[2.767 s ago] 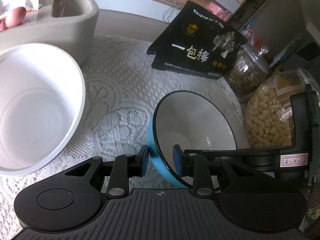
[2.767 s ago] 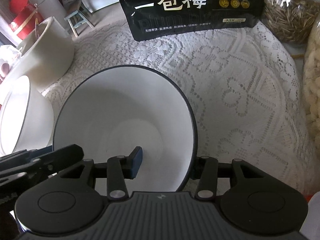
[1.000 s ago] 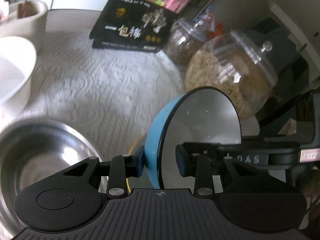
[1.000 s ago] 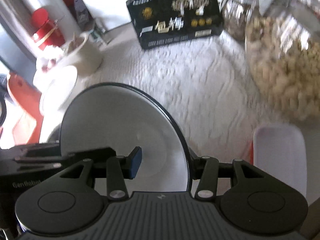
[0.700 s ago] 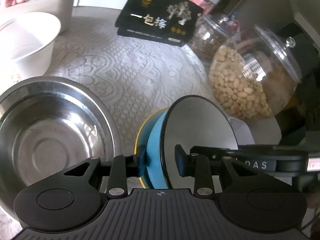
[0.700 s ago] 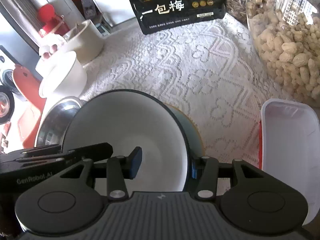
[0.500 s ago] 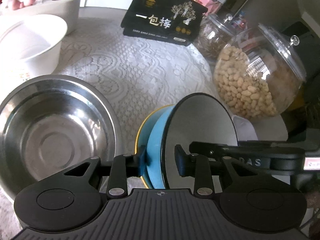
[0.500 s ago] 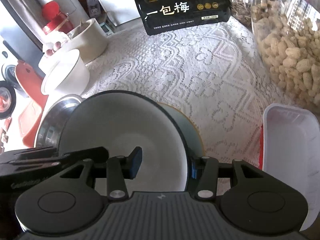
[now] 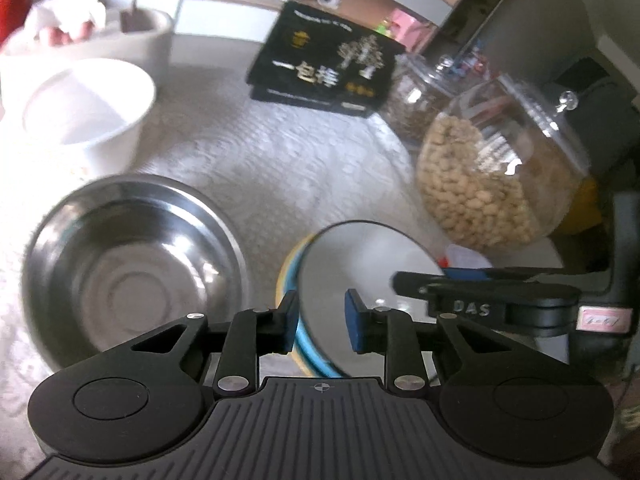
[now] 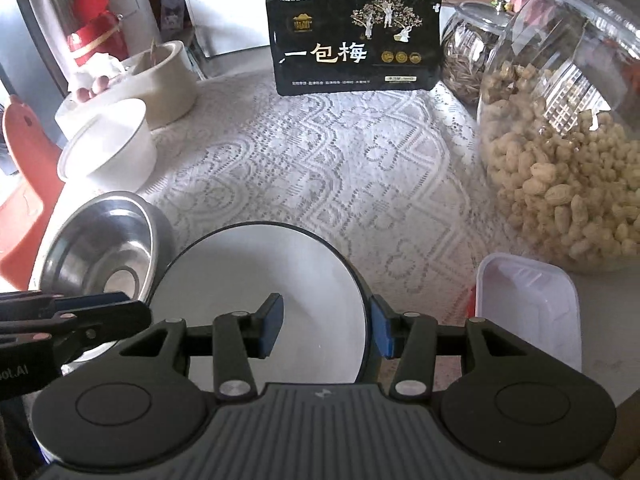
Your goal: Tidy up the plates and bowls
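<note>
Left wrist view: blue bowl (image 9: 310, 344) at lower centre, rim between the closing left gripper (image 9: 320, 320) pads.
Right gripper (image 10: 324, 322) straddles the opposite rim; whether it is clamped, I cannot tell. Steel bowl (image 9: 132, 276) just left, white bowl (image 9: 88, 116) upper left, peanut jar (image 9: 496, 176) right, black pouch (image 9: 324, 60) top centre.

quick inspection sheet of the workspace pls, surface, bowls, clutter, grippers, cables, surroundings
surface: white lace tablecloth.
job's things: blue bowl nested in a yellow-rimmed bowl; steel bowl; white bowl.
clutter: black snack bag, peanut jar, seed jar, white plastic tray.
grippers: left gripper closing across the blue bowl's rim; right gripper straddles the opposite rim.
cables: on the far shelf.
surroundings: red container, beige pot.
</note>
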A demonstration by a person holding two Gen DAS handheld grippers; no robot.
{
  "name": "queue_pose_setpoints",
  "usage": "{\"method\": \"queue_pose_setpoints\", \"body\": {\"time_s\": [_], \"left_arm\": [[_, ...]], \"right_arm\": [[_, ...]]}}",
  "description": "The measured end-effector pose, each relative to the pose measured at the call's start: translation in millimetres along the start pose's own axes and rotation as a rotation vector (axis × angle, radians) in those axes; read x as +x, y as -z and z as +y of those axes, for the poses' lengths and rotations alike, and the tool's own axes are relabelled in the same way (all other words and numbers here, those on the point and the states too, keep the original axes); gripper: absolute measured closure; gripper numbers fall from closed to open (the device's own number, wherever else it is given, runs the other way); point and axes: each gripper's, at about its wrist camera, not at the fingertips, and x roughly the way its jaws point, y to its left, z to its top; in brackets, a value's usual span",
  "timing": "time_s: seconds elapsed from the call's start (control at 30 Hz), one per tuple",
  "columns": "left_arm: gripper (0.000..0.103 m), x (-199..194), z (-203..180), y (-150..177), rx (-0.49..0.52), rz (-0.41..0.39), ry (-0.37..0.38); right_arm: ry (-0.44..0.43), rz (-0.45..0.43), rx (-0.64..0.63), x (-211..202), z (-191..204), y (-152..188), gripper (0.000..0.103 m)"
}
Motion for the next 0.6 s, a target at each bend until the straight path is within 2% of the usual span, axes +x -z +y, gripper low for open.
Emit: {"method": "queue_pose_setpoints", "body": {"time_s": [0.1, 0.27, 0.47, 0.6], "left_arm": [[0.076, -0.7, 3.5, 4.5, 0.009, -0.009, -0.038], [0.076, 4.5, 15.6, 8.9, -0.022, 0.027, -0.012], [0.076, -2.6, 16.3, 7.8, -0.032, 0.003, 0.038], [0.076, -2.5, 10.8, 7.2, -0.003, -0.002, 0.054]], "right_arm": [[0.019, -0.004, 0.000, 0.7, 3.2, 1.9, 0.055], [0.031, 0.000, 0.004, 0.5, 5.6, 3.1, 0.056], [0.034, -0.003, 0.027, 0.7, -1.2, 7.5, 0.056], [0.025, 0.000, 0.050, 2.9, -10.3, 13.5, 0.056]]}}
